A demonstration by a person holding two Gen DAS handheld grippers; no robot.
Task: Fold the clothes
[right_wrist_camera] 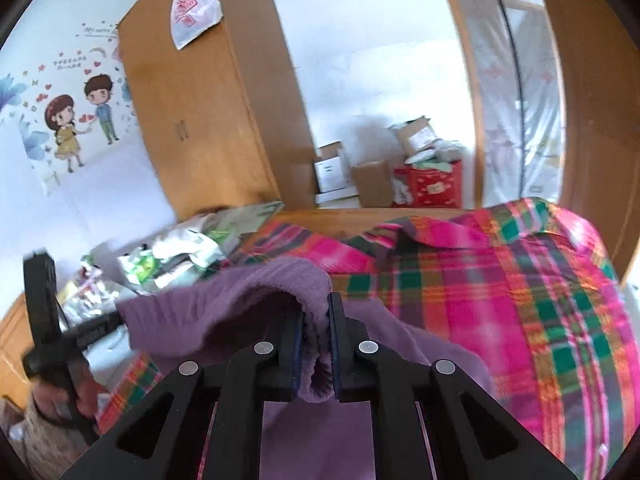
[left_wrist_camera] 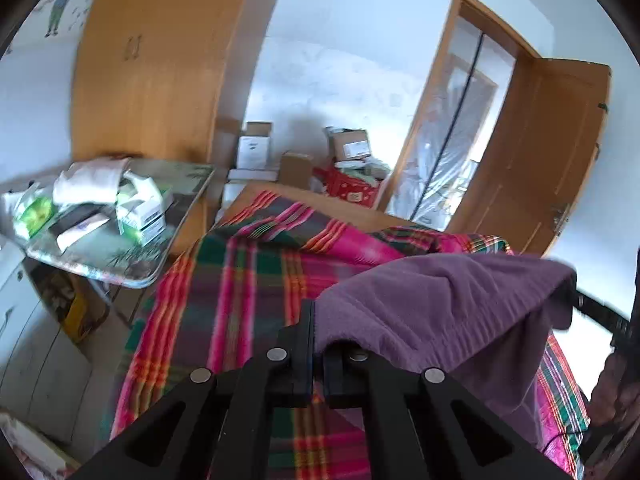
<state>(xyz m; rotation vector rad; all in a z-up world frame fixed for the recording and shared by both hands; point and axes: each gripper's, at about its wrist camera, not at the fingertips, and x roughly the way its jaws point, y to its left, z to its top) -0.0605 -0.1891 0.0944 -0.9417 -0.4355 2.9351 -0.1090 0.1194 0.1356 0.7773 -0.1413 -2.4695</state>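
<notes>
Room: white walls, a tall orange-brown wooden wardrobe (right_wrist_camera: 208,120) with a white plastic bag (right_wrist_camera: 191,8) on its top corner, cartoon wall stickers of two children (right_wrist_camera: 82,116), cardboard boxes and a red carton (right_wrist_camera: 434,186) on the floor by an open wooden door (left_wrist_camera: 556,152).
Surface: bed covered in a pink, green and orange plaid blanket (left_wrist_camera: 248,276), rumpled toward the far end.
Left claw: left gripper (left_wrist_camera: 318,356) narrowed onto an edge of the purple knitted garment (left_wrist_camera: 440,312) — cloth pinched between its black fingers.
Right claw: right gripper (right_wrist_camera: 316,344) clamped on a bunched fold of the same garment (right_wrist_camera: 256,296).
Garment: soft purple knit with ribbed lines, lifted above the blanket and stretched between the two claws, sagging in folds.
Beside the bed: glass-topped side table (left_wrist_camera: 132,268) cluttered with green-and-white boxes (left_wrist_camera: 140,212) and white cloth.
Person: a hand (right_wrist_camera: 60,392) grips the left tool's handle — low at the right camera's left edge.
</notes>
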